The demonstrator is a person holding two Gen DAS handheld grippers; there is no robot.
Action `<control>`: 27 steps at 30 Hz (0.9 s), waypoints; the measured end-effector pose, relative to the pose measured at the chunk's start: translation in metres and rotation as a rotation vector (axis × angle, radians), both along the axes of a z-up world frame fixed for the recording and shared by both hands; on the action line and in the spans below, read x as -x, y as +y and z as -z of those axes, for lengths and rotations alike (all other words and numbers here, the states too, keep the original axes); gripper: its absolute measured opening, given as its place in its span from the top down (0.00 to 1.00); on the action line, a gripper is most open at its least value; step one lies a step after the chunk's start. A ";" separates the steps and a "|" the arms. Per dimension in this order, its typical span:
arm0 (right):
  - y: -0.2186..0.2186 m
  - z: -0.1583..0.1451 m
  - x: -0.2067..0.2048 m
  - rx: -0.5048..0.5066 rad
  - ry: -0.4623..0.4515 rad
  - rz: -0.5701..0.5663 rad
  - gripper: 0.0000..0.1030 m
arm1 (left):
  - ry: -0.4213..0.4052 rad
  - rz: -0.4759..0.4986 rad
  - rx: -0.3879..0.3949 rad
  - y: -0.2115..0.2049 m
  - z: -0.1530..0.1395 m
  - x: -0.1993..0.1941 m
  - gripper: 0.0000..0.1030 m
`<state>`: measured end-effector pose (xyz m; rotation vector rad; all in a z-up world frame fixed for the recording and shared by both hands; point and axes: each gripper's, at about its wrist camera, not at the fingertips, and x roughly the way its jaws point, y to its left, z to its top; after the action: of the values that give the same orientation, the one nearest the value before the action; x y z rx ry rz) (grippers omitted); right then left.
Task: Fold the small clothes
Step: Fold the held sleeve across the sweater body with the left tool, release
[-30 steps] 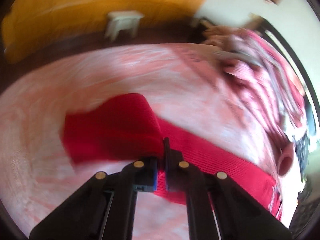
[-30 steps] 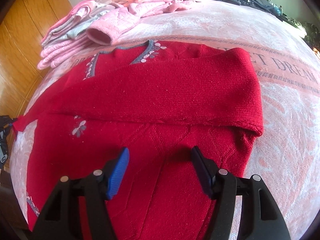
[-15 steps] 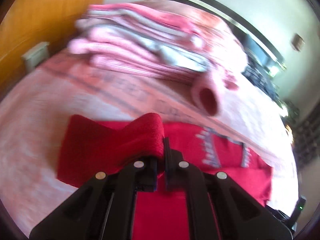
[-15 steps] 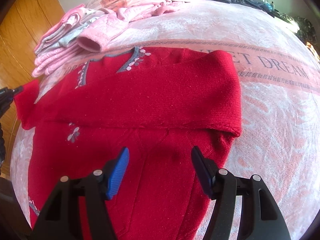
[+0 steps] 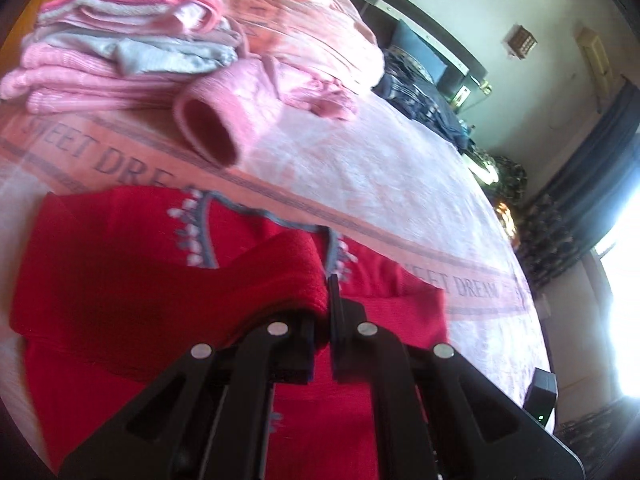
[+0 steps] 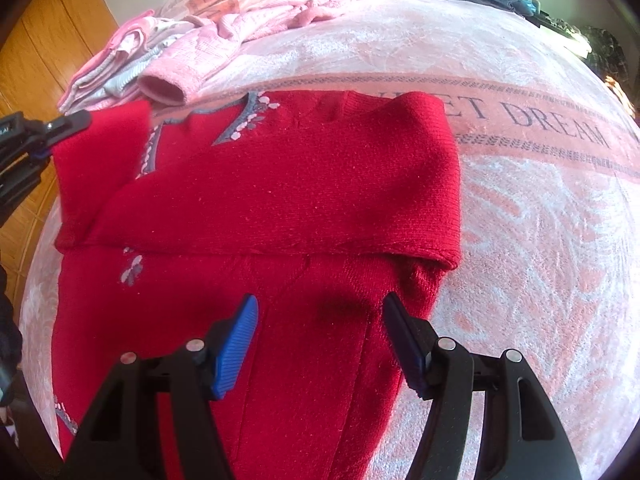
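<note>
The pink blanket [image 6: 520, 208] reads "SWEET DREAM" along its grey band. On it lies the red knit sweater [image 6: 280, 200], one sleeve folded across its chest. Since a second ago the left gripper [image 5: 322, 312], clenched on the other sleeve's cuff [image 5: 280, 272], has swung it over the body. The right gripper [image 6: 320, 320] hovers released above the hem.

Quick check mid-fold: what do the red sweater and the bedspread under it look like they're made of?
Red sweater: looks like a fine knit, wool or acrylic; matte, slightly fuzzy, with ribbed stitch rows and pale lint specks. The left gripper is shut on its sleeve.
Bedspread: seems a plush fleece or towelling weave, soft pile with a raised pink-and-white pattern and woven lettering. Fibre content cannot be told.
</note>
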<state>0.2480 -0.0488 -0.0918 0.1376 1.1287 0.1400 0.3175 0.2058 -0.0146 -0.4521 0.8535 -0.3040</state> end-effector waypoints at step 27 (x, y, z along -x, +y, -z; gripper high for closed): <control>0.006 -0.014 0.006 -0.021 -0.019 -0.006 0.36 | 0.250 -0.039 -0.111 0.147 0.097 -0.015 0.68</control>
<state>0.2421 -0.0426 -0.0779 0.1514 1.1090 0.1584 0.3321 0.3527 -0.1113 -0.4078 1.0980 -0.1646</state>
